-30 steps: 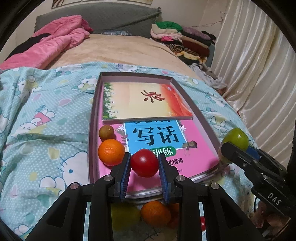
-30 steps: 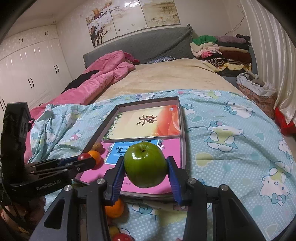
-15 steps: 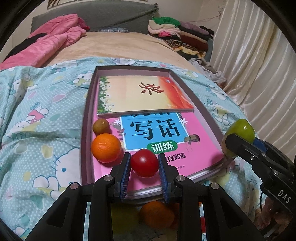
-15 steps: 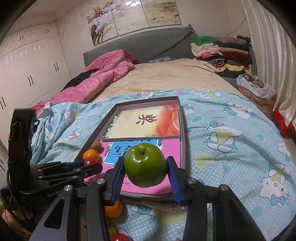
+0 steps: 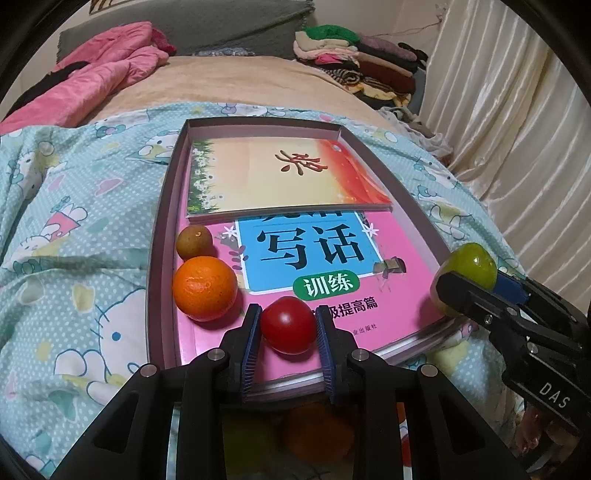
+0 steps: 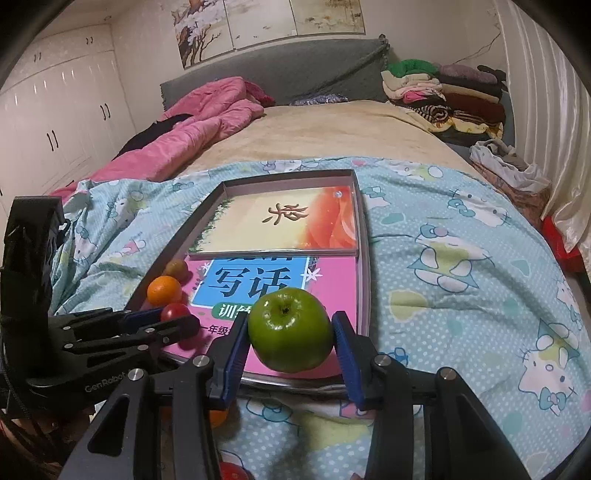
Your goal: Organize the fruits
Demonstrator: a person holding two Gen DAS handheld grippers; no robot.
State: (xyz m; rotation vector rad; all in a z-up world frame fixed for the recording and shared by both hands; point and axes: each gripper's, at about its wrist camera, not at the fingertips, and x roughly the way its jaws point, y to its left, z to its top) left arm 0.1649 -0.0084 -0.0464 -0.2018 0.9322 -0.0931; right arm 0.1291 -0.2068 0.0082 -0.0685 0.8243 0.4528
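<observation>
Orange point(image 5: 205, 288) and brownish fruit point(image 5: 194, 242) sit left of red tomato point(image 5: 289, 325) in tray point(image 5: 159, 236). Left gripper point(image 5: 289, 332) clamps tomato; right gripper point(image 6: 290, 336) clamps green apple point(image 6: 290, 334), stem end facing camera.

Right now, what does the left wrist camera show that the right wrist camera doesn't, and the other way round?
Only the left wrist view shows the blurred orange fruit lying below the left gripper, and the red fruit up close between its pads. Only the right wrist view shows the white wardrobe doors, the wall paintings and the green apple's stem end. Both show the tray with its two books, the orange, the small brownish fruit, and the right gripper shut on the apple.
</observation>
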